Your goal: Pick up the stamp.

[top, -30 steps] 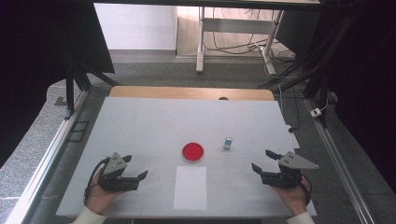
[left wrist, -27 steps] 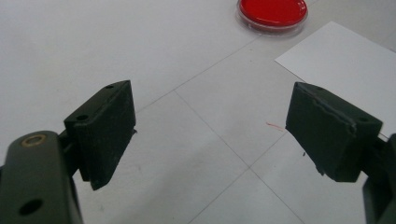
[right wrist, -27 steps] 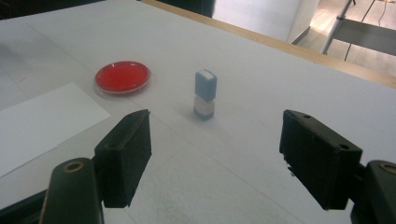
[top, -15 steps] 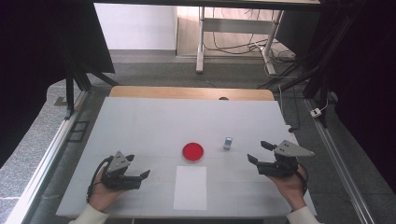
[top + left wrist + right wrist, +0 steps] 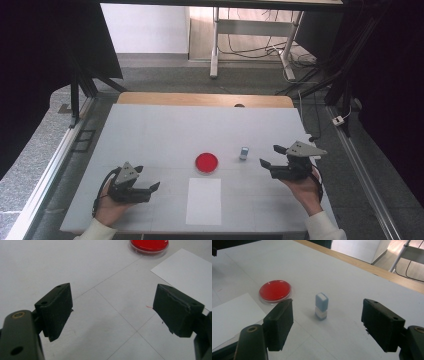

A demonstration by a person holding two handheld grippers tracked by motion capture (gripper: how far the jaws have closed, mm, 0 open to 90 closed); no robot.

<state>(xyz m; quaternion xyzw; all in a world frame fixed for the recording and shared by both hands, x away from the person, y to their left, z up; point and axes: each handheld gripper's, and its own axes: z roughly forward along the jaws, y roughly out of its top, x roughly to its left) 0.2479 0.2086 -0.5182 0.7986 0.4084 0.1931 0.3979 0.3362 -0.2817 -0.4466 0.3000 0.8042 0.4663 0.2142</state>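
Note:
A round red dish (image 5: 206, 162) lies at the middle of the white table (image 5: 165, 135); it also shows in the left gripper view (image 5: 149, 245) and the right gripper view (image 5: 275, 291). A small blue-and-white block (image 5: 243, 153) stands upright just right of it (image 5: 321, 306). A white paper sheet (image 5: 204, 200) lies in front of the dish. My right gripper (image 5: 267, 158) is open, a short way right of the block, jaws pointing at it. My left gripper (image 5: 147, 180) is open near the front left, nothing between its fingers (image 5: 56, 310).
A wooden strip (image 5: 205, 99) runs along the table's far edge. Metal rails (image 5: 47, 165) flank the table on both sides. Beyond it stand a table frame (image 5: 250, 30) and floor cables (image 5: 300, 60).
My right gripper has moved left and forward toward the blue-and-white block. The left gripper has shifted only slightly.

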